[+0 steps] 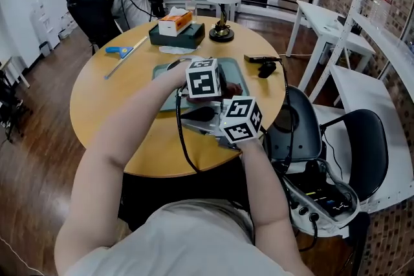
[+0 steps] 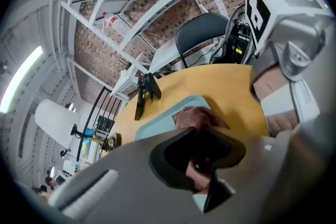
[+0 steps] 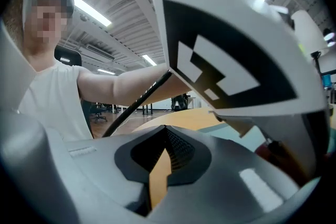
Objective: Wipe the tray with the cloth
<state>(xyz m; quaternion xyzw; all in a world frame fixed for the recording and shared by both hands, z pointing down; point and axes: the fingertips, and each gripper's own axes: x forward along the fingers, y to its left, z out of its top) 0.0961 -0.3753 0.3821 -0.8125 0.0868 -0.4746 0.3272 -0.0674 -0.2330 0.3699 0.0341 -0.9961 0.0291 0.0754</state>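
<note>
2 grippers are working at the tray (image 1: 234, 72), which is sitting in the middle of the round desk (image 1: 110, 106). I am clamping my left gripper (image 2: 202, 157) on the reddish cloth (image 2: 197, 117). A bunched fold is filling the space between its jaws, and the loose part is lying inside the tray, on its floor. My right gripper (image 3: 160, 165) is hovering just in front of the tray's near rim. Its jaws are drawn almost together, showing only a sliver of desk between them and gripping nothing.

I am judging the wipe as under way, with much of the tray's floor yet to be covered. To do it well, I am thinking of these points:

- pressing down so the cloth, not the jaw tips, is meeting the tray's floor
- dragging in overlapping strokes from the tray's far rim to its near rim
- working the cloth into the tray's corners
- bracing the tray's near rim with my right gripper, since the tray looks light and could slide
</note>
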